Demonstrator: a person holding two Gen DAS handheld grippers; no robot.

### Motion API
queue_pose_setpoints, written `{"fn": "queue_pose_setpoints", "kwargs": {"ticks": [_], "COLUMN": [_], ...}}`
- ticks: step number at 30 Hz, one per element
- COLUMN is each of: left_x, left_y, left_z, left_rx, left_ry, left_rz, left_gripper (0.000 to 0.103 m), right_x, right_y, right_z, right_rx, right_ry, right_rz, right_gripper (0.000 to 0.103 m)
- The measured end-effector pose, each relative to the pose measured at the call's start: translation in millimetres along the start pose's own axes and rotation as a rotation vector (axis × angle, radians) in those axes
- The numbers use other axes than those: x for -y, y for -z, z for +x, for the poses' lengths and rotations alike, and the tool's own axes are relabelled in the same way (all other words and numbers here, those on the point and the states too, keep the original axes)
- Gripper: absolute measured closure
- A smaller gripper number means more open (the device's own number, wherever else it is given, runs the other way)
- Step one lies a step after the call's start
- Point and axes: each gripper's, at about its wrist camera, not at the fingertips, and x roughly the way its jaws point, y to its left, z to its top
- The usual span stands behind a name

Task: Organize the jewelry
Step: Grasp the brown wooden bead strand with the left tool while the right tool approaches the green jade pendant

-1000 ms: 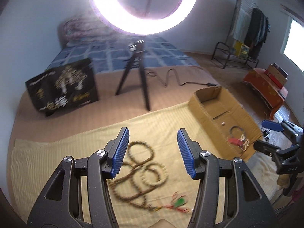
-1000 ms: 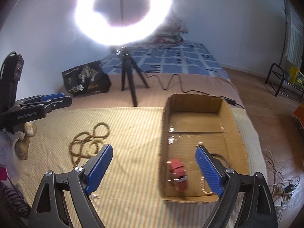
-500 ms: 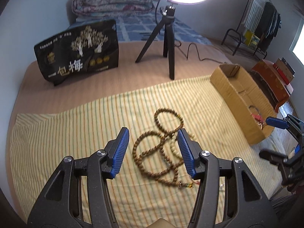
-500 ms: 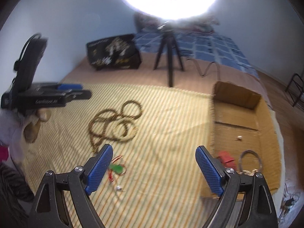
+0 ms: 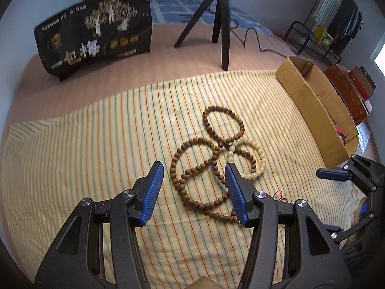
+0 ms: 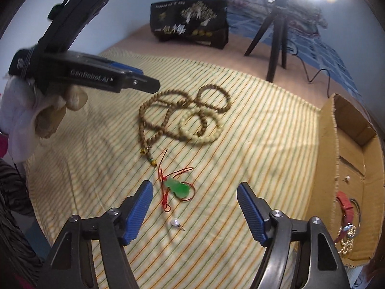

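Observation:
A long brown bead necklace (image 5: pixel 216 142) lies looped on the striped cloth (image 5: pixel 96 144), with a pale bead bracelet (image 5: pixel 261 154) overlapping it. My left gripper (image 5: pixel 193 168) hovers open just above the necklace's near loops, gripping nothing. In the right wrist view, a green pendant (image 6: pixel 178 187) on a red cord and a small pearl earring (image 6: pixel 175 222) lie on the cloth. My right gripper (image 6: pixel 195 186) hangs over them, its jaws closing with the pendant below the gap and no pad touching it. The left gripper (image 6: pixel 144 82) shows above the beads (image 6: pixel 168 110) and bracelet (image 6: pixel 199 130).
An open cardboard box (image 6: pixel 349 159) at the cloth's right edge holds a red strap (image 6: pixel 344 204) and a pearl piece (image 6: pixel 347 238). Behind the cloth stand a black printed bag (image 5: pixel 96 36), a tripod (image 5: pixel 223 24) with its cable, and a red case (image 5: pixel 349 91).
Both grippers came down toward the cloth. The right one swung left from over the box to above the green pendant and narrowed. The left one closed in on the brown beads.

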Motion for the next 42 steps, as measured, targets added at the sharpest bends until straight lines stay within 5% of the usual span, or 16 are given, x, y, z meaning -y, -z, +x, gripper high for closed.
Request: {"fn": "queue_pose_setpoints", "kwargs": {"ticks": [7,15,21,30,42], "left_x": [-14.3,-8.5,9.1,44.0,53.6], "left_y": [-2.7,0.3,5.4,13.5,21.1], "left_z": [22.8,47.3,47.1,49.6,53.1], "left_rx": [-0.061,-0.133,-0.148,-0.156,-0.152], "left_ry": [0.047,0.099,0.107,0.003,-0.057], "left_rz": [-0.127,-0.15,-0.072,0.133,0.25], "left_gripper": [0.049,0.049,0.049,0.048,0.048], "right_x": [-3.7,-4.5,-0.5,-0.4,-9.2], "right_y": [2.6,3.0,4.5,5.1,1.6], "right_z": [16.3,24.2,30.4,34.5,44.2], "right_rx": [-0.038,-0.052,-0.065,-0.075,-0.071], "right_ry": [-0.017,-0.024,-0.025,-0.033,-0.023], "right_rz": [-0.023,-0.036,-0.031,-0.042,-0.089], "right_gripper": [0.035,0.036,0.038,0.043,0.048]}}
